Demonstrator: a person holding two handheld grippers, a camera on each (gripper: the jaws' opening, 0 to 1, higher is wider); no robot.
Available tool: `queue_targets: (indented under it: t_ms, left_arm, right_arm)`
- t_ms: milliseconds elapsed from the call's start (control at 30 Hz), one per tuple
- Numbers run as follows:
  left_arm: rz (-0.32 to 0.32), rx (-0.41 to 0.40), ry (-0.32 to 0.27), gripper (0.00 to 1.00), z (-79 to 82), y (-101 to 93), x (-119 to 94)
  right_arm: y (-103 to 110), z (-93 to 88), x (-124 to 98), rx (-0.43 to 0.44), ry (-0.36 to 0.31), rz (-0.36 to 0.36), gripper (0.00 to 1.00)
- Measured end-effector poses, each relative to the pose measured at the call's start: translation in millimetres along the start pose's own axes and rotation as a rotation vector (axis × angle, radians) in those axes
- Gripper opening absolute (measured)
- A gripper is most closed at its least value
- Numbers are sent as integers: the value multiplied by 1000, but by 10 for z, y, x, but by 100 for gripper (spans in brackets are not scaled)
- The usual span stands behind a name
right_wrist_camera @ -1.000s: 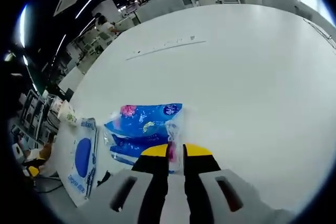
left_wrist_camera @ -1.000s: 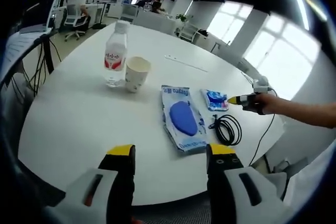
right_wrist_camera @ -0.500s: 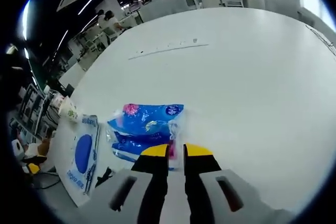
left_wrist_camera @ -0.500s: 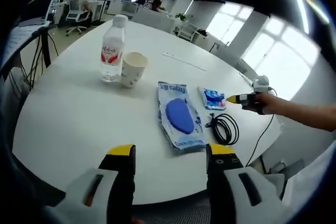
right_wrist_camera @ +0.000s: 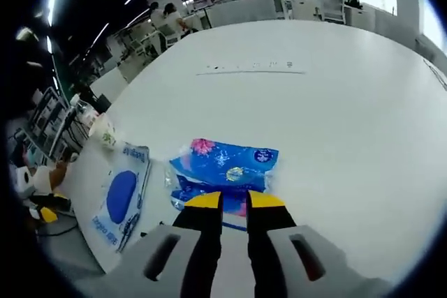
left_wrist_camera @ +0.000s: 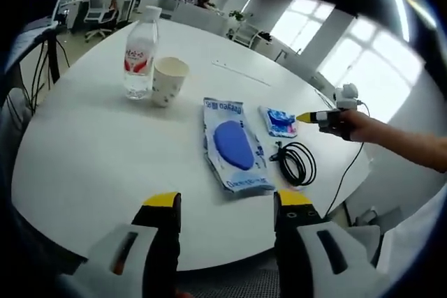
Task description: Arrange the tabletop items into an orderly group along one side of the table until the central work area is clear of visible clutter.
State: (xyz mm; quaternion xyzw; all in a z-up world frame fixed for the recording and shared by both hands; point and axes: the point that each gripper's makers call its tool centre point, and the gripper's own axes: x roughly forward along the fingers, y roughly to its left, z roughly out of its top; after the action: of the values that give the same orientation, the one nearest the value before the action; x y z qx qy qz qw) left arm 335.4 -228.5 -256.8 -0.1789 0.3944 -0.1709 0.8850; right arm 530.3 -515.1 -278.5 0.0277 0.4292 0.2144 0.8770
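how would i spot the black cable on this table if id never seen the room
Start at the round white table and find the large white pouch with a blue oval near its middle. The black cable lies coiled just beside that pouch, toward the table edge, below the small blue packet. It is the only dark, looped thing there; its neighbours are flat blue-and-white packs.

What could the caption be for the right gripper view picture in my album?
The right gripper, jaws nearly together, pinches the edge of a small blue packet on the white table.
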Motion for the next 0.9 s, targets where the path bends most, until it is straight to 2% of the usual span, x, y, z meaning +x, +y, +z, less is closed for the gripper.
queue_targets:
  t_ms: [133, 400, 667, 800, 900]
  left_arm:
    - [-6, 9, 4, 53, -6, -35, 5]
    - [-16, 19, 7, 53, -9, -77, 10]
    - [-15, 9, -4, 54, 6, -65, -16]
    - [-11, 6, -10, 54, 26, -46, -40]
    - [-10, 4, -14, 54, 40, -42, -63]
  right_arm:
    - [95, 36, 34, -62, 9, 5, 12]
    - [455, 192, 141, -156, 6, 68, 12]
    - [986, 224, 396, -317, 62, 182, 13]
    - [1252, 162, 541, -385, 110, 261, 16]
    - [1362, 127, 629, -460, 140, 277, 18]
